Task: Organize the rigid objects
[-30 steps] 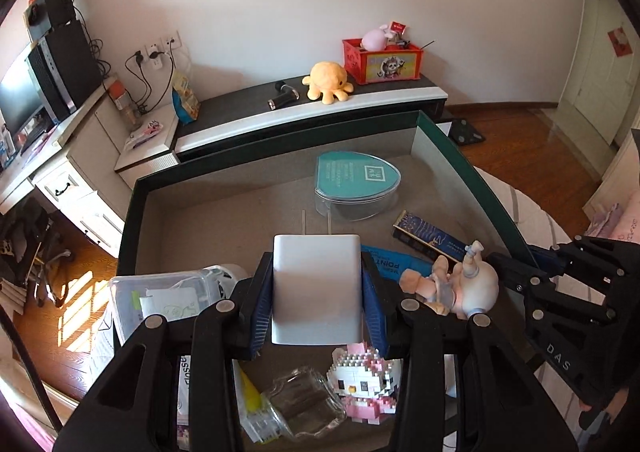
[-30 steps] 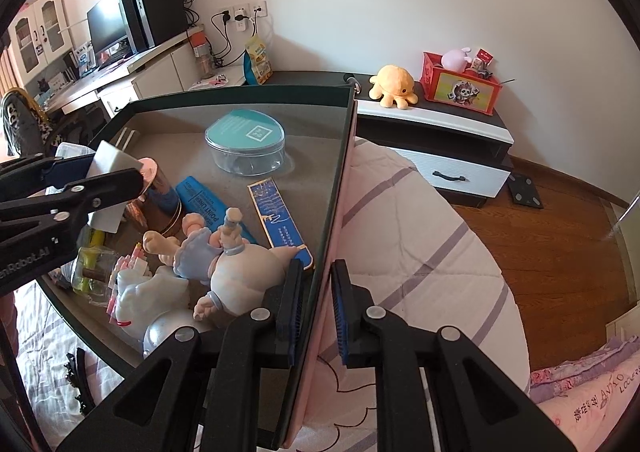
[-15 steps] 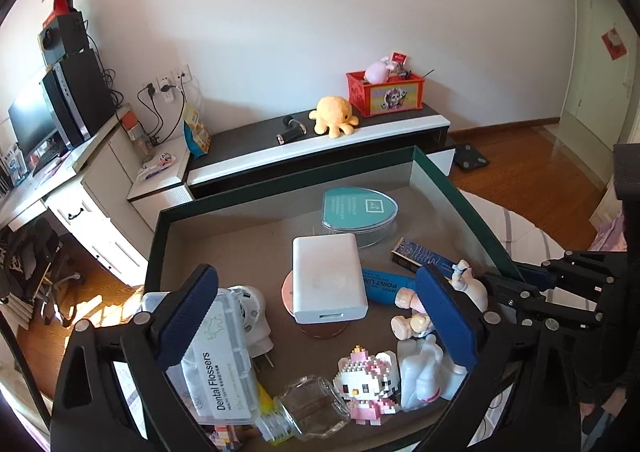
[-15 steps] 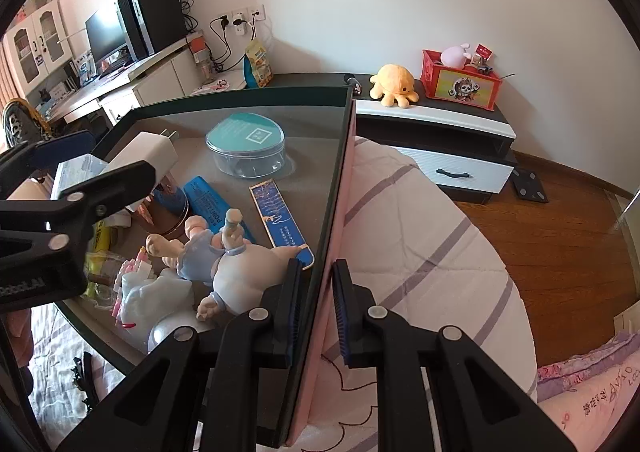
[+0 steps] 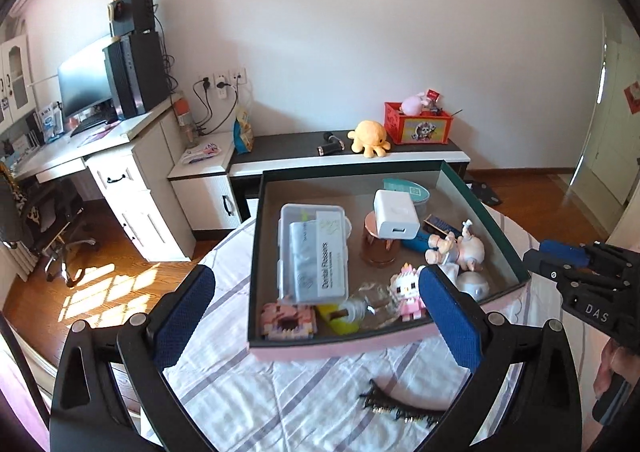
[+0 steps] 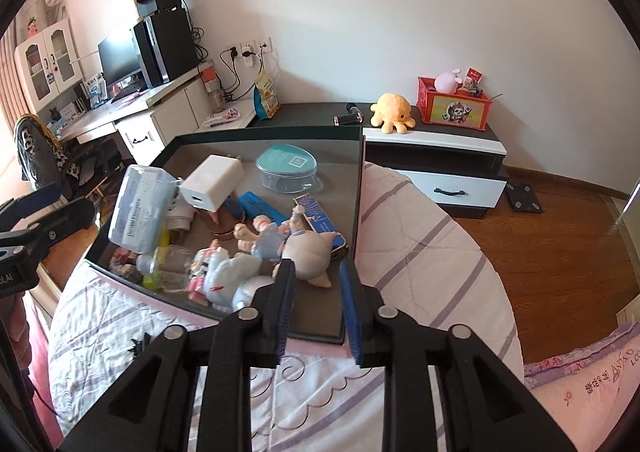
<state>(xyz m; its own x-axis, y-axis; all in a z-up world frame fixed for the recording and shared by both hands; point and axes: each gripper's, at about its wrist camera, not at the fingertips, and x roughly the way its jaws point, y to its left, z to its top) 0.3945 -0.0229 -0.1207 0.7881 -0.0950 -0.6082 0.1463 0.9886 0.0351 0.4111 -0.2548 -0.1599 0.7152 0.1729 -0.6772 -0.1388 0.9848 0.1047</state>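
Observation:
A shallow pink-sided box [image 5: 340,346] with a dark green rim sits on the bed, full of small things. A white charger [image 5: 395,214] rests on a copper-lidded jar [image 5: 378,248] inside it, also in the right wrist view [image 6: 212,182]. A clear dental-flosser case [image 5: 314,252], a pig figurine [image 5: 460,248] and a pink block cat [image 5: 408,292] lie around it. My left gripper [image 5: 316,316] is open and empty, above the box's near side. My right gripper [image 6: 318,312] is slightly open over the box's near corner [image 6: 320,332], jaws apart and holding nothing.
A black hair clip [image 5: 400,406] lies on the striped bedspread [image 5: 280,384] in front of the box. A teal-lidded container [image 6: 286,168] and a blue card [image 6: 320,220] are in the box. A low cabinet [image 5: 344,162] and desk [image 5: 80,148] stand behind.
My left gripper let go of the white charger onto the jar, opened wide and pulled back and up. My right gripper opened slightly and backed off the box's edge.

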